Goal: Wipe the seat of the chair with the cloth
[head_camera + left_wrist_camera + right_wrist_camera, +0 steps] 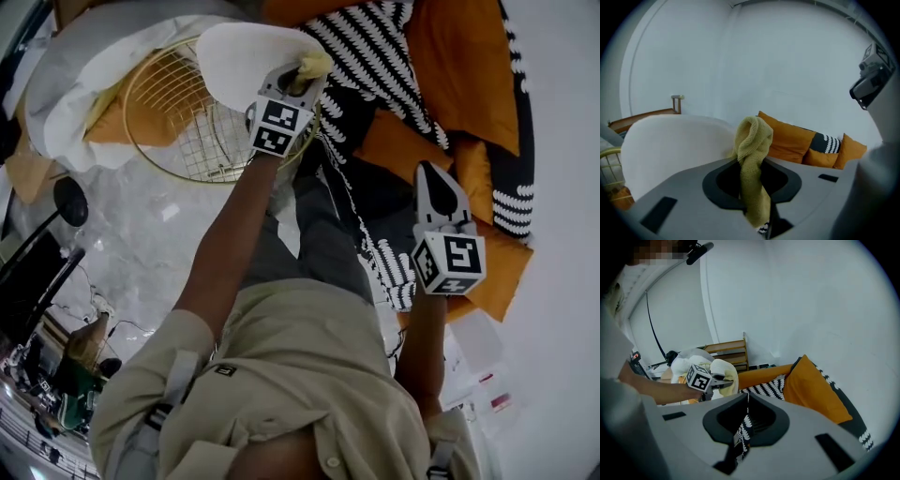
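Observation:
A yellow cloth is pinched in my left gripper, which is shut on it. In the left gripper view the cloth stands up in a fold between the jaws. It rests against the white seat pad of a gold wire chair; the pad fills that view's left. My right gripper hangs apart to the right over the sofa cushions, jaws together with nothing held. The right gripper view shows the left gripper at the chair's pad, and my right gripper shut.
Orange cushions and a black-and-white patterned throw lie on the sofa beside the chair. White fabric drapes the chair's far side. A black lamp stand and cables sit on the marble floor. A wooden frame stands behind.

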{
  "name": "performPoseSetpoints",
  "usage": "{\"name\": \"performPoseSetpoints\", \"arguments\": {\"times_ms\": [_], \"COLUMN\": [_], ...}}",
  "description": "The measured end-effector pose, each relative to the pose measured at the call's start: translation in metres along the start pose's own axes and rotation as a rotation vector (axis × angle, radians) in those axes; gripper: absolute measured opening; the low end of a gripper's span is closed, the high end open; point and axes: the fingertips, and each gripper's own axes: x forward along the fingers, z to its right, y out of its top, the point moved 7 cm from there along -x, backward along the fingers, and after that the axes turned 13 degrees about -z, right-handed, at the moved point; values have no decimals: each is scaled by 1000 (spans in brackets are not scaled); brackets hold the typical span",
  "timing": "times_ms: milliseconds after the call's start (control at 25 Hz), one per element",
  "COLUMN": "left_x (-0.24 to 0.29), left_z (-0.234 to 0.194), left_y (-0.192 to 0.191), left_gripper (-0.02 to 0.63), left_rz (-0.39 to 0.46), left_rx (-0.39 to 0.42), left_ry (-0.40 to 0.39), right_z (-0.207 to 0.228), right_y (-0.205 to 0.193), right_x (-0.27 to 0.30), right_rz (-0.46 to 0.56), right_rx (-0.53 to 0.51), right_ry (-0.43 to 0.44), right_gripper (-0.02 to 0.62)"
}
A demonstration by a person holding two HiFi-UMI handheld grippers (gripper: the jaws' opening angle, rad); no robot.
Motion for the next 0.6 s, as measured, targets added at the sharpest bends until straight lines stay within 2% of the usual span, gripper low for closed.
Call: {"name": "performPoseSetpoints", "arguments": {"times_ms": [160,320,440,600], "left_x": [7,-9,-32,-78], "left_z": [8,-13,-60,-147], "left_y": [-2,-7,-24,-57], "left_gripper": [95,95,95,94], "left_rz": [0,-2,-10,-24], "left_rx": [-23,17,-9,-155], "left_ry": [-29,0,88,271], "right_z": [-3,-9,-17,-24], "right_y": [-3,-1,6,10], "right_x": [2,6,10,16], "right_rz": [-9,-15,-10,-12], "right_rx": [0,-4,-15,-23], "right_ry": [-3,7,22,34], "right_gripper": [25,25,26,25]}}
